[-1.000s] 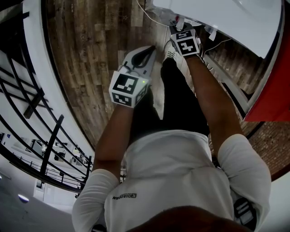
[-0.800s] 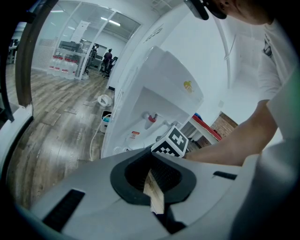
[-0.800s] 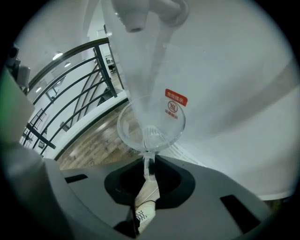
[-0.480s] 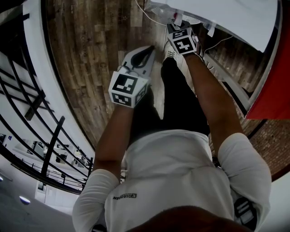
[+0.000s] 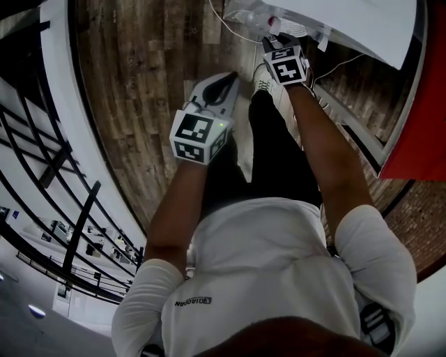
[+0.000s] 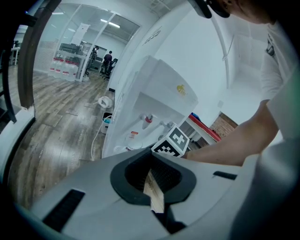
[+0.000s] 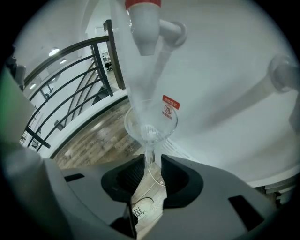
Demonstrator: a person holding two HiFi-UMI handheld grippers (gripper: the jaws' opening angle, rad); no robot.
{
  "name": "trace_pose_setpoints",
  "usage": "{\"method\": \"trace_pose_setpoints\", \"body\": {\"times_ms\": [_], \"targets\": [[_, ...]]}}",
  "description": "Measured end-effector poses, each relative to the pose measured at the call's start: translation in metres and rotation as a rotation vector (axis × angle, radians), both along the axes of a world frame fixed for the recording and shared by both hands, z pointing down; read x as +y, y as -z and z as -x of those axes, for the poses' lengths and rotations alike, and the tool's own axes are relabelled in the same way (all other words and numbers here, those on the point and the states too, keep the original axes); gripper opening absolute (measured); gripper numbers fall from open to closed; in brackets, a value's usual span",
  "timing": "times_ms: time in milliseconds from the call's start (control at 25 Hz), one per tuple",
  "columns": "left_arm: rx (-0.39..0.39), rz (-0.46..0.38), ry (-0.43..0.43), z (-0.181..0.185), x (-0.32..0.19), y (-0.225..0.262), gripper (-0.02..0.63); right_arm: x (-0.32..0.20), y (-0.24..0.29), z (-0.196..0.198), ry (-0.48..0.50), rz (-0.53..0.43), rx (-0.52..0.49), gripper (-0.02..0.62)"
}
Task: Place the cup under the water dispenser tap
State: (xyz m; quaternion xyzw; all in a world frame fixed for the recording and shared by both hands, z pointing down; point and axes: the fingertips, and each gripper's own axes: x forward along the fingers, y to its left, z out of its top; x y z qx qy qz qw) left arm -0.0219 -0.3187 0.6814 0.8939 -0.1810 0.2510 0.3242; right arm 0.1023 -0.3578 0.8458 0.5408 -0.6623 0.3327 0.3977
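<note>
In the right gripper view a clear plastic cup hangs just below the red-topped tap of the white water dispenser. My right gripper is shut on the cup's near wall. The head view shows that gripper up against the dispenser, with the clear cup beside the red tap. My left gripper hangs lower over the wooden floor. Its jaws are shut with only a thin slit and nothing held. The left gripper view also shows the dispenser and the red tap.
A second tap sticks out to the right of the red one. A white cable runs over the wooden floor. A black railing stands at the left, a red-edged shelf at the right. The person's shoe is below the grippers.
My right gripper with the cup has shifted slightly up and closer to the dispenser's tap. The left gripper has stayed where it was.
</note>
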Motion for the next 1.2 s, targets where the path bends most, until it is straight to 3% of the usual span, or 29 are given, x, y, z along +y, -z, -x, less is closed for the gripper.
{"method": "trace_pose_setpoints", "body": {"times_ms": [280, 680, 880, 1200], "targets": [[0.006, -0.016, -0.023, 0.007, 0.004, 0.022, -0.005, 0.015, 0.023, 0.001, -0.069, 0.007, -0.023, 0.091], [0.034, -0.042, -0.049, 0.032, 0.010, 0.078, -0.005, 0.033, 0.093, 0.032, -0.061, -0.027, -0.037, 0.090], [0.034, -0.059, -0.031, 0.050, 0.001, 0.105, -0.005, 0.034, 0.141, 0.052, -0.046, -0.093, -0.069, 0.091], [0.073, -0.160, -0.128, 0.057, 0.007, 0.174, -0.005, 0.042, 0.233, 0.075, -0.024, -0.193, -0.073, 0.089]]}}
